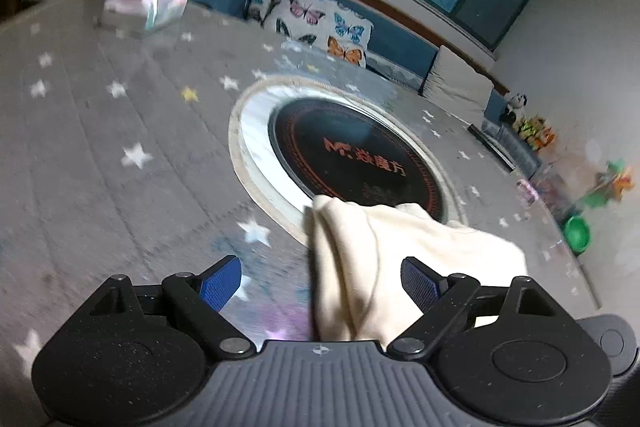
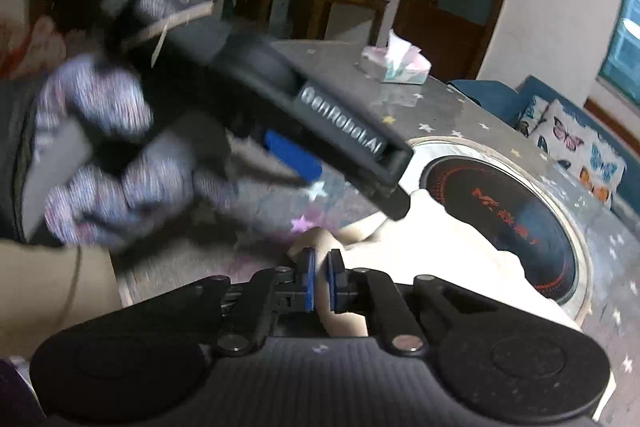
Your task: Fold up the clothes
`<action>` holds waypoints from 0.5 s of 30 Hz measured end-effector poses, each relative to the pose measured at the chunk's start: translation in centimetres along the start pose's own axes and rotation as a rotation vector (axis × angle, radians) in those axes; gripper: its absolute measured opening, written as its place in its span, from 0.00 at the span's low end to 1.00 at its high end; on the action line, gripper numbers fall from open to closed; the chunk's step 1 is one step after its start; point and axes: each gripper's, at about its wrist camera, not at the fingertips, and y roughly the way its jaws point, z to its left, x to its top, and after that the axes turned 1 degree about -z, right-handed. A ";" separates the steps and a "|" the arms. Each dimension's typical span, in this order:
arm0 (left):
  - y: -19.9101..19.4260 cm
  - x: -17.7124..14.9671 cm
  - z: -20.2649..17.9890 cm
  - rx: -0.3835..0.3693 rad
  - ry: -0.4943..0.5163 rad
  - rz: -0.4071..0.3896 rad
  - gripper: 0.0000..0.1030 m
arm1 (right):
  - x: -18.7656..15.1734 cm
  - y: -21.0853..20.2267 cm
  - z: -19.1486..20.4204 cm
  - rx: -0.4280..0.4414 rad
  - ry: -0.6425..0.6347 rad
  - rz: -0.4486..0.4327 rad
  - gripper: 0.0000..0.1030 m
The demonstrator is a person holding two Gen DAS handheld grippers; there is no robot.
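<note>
A cream garment (image 1: 404, 251) lies bunched on the grey star-patterned table (image 1: 100, 155), overlapping the near rim of the round black cooktop (image 1: 352, 155). My left gripper (image 1: 322, 281) is open above it, blue pads spread wide, with the cloth between and beyond the pads. In the right wrist view my right gripper (image 2: 321, 267) is shut on a fold of the cream garment (image 2: 452, 259). The left gripper's body (image 2: 340, 131), held by a gloved hand (image 2: 104, 155), crosses that view above the cloth.
A tissue pack (image 1: 148, 1) sits at the table's far corner; it also shows in the right wrist view (image 2: 400, 63). A blue sofa with butterfly cushions (image 1: 320, 19) stands beyond the table. Toys and a green bowl (image 1: 578, 231) lie at the right.
</note>
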 end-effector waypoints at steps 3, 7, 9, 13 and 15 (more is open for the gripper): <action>0.8 0.2 0.0 -0.047 -0.067 0.035 0.86 | 0.3 -1.1 -1.3 0.019 0.060 -0.033 0.05; 1.9 0.4 -0.7 -0.090 -0.113 0.066 0.75 | 0.3 -2.6 -2.7 0.042 0.127 -0.071 0.05; 2.6 0.5 -1.0 -0.112 -0.128 0.089 0.60 | 0.2 -3.1 -3.0 0.048 0.143 -0.084 0.05; 3.6 0.4 -0.8 -0.113 -0.158 0.104 0.28 | -0.2 -3.4 -3.1 0.060 0.145 -0.092 0.05; 3.9 0.3 -0.3 -0.122 -0.192 0.112 0.19 | -0.4 -3.4 -3.1 0.067 0.142 -0.091 0.05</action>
